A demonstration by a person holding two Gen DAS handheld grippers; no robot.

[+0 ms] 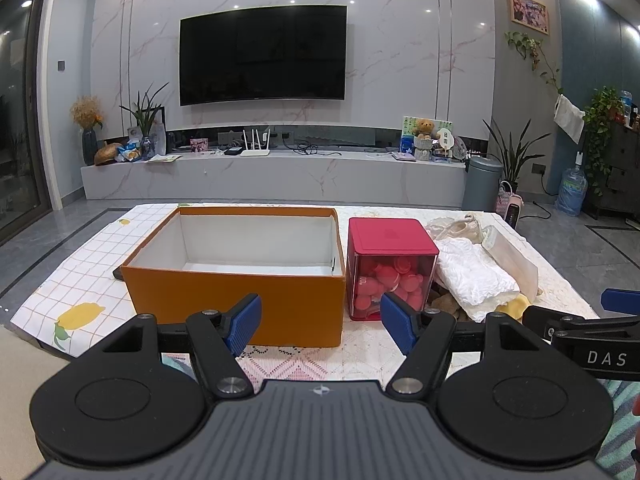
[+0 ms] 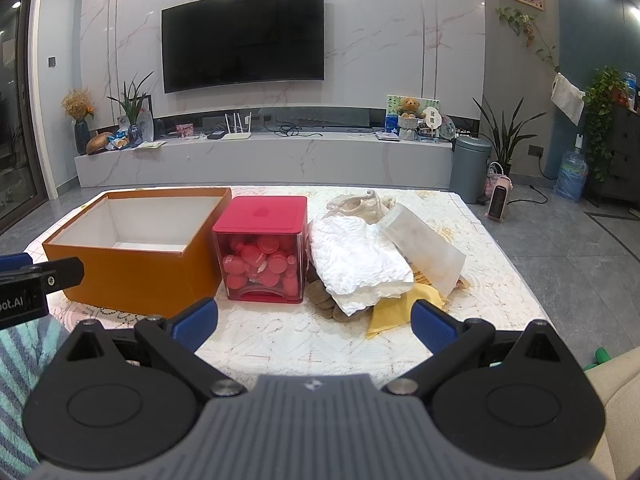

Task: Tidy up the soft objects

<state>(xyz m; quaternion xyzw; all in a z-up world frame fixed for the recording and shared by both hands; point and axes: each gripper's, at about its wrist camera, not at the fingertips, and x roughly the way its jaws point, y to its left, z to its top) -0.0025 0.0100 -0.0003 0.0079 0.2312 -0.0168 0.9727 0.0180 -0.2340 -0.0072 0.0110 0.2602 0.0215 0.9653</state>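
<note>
A living room with a marble wall, a dark wall-mounted television and a long low media shelf lies behind a desk covered in a pale lace-patterned cloth, with a lemon-print checked cloth under its left part.

Nearest the cameras, both tongs hover low over the desk's front edge. The left tongs are spread wide with nothing between the blue pads; just ahead of them, slightly to the left, stands the open orange cardboard box with a white lining. The right tongs are likewise spread and empty.

Just ahead of the right tongs lies the heap of soft objects: a yellow cloth at the front, a brown knitted piece beside it, a crumpled white fabric on top, a translucent frosted pouch leaning on its right side, and a beige drawstring bag at the back. To the left of the heap, between it and the box, stands a clear square container with a red lid, full of red bottle caps.

Judging by this, the sorting has not begun: what shows of the box interior is bare and every soft item sits in the heap. All of them are left to move, presumably into the box, with the yellow cloth the closest pick for the right tongs.
</note>
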